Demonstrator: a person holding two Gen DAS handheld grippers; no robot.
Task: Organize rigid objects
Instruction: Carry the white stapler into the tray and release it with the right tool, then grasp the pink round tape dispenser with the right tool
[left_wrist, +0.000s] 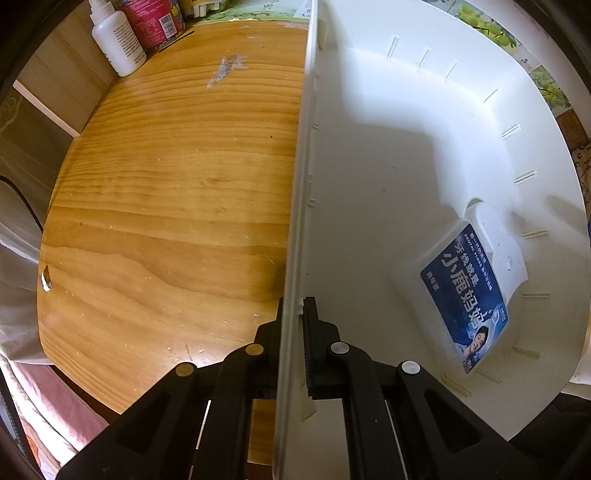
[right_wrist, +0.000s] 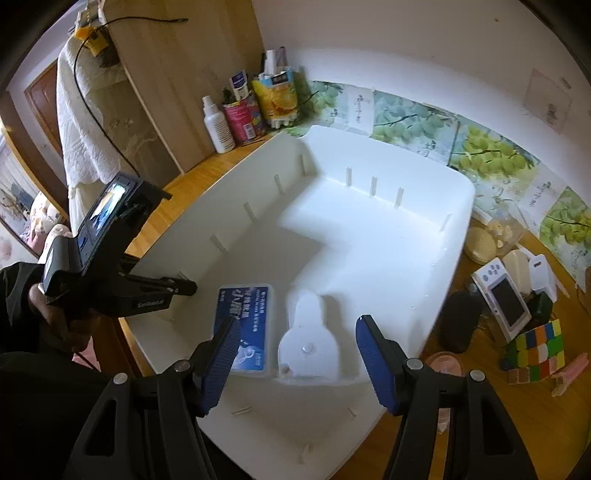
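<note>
A large white plastic bin (right_wrist: 369, 229) stands on the wooden table (left_wrist: 166, 184). My left gripper (left_wrist: 297, 317) points straight down and is shut on the bin's left wall (left_wrist: 301, 184); in the right wrist view the left gripper (right_wrist: 184, 286) shows at the bin's near-left rim, held by a person's hand. Inside the bin lie a clear floss box with a blue label (right_wrist: 245, 325) (left_wrist: 463, 295) and, beside it, a white plastic piece with a tab (right_wrist: 308, 339) (left_wrist: 495, 240). My right gripper (right_wrist: 297, 325) hovers open above the white piece, blue pads apart, not touching it.
A white bottle (right_wrist: 218, 125), a red can (right_wrist: 243, 118) and a yellow pack (right_wrist: 277, 96) stand at the back. To the right of the bin are a black cylinder (right_wrist: 458, 321), a white handheld device (right_wrist: 504, 295), a colour cube (right_wrist: 532, 347), a pink item (right_wrist: 570, 373) and a jar (right_wrist: 506, 229).
</note>
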